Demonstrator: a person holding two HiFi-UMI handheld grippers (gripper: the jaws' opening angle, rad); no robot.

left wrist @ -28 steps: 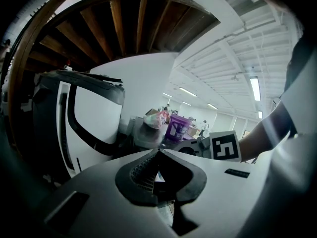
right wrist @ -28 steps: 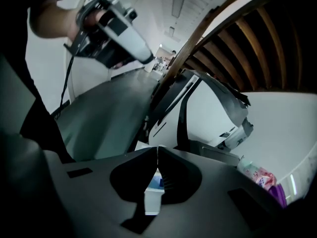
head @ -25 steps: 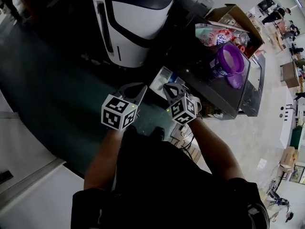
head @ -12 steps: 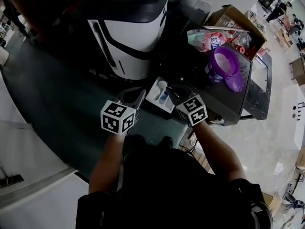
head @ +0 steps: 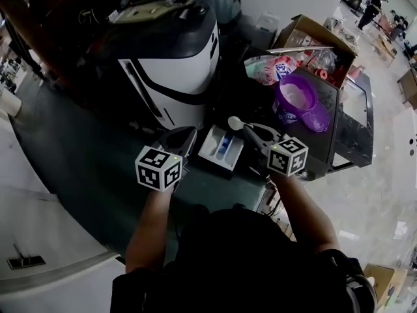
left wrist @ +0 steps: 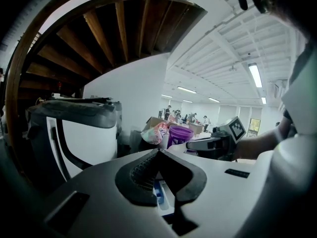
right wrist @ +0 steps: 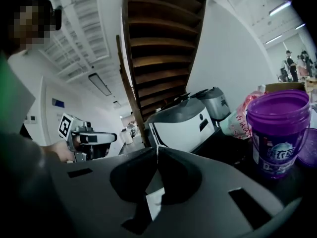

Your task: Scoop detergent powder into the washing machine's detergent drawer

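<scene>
Right tool (head: 247,129) clamps scoop (head: 233,122), bowl pointing toward washing machine (head: 176,64); left tool (head: 188,134) closed, empty.

- The grey two-fingered left gripper (head: 185,135) points forward and a little to the right. Its dark ribbed fingers (left wrist: 136,175) meet at the tips with nothing between them.
- The matching grey right gripper (head: 251,130) points forward and to the left. Its fingers (right wrist: 181,175) are pressed together on the thin handle of a white plastic scoop (head: 233,122).
- The bare left forearm (head: 146,223) and bare right forearm (head: 303,207) reach forward from dark sleeves. The two grippers are near each other but apart.
</scene>
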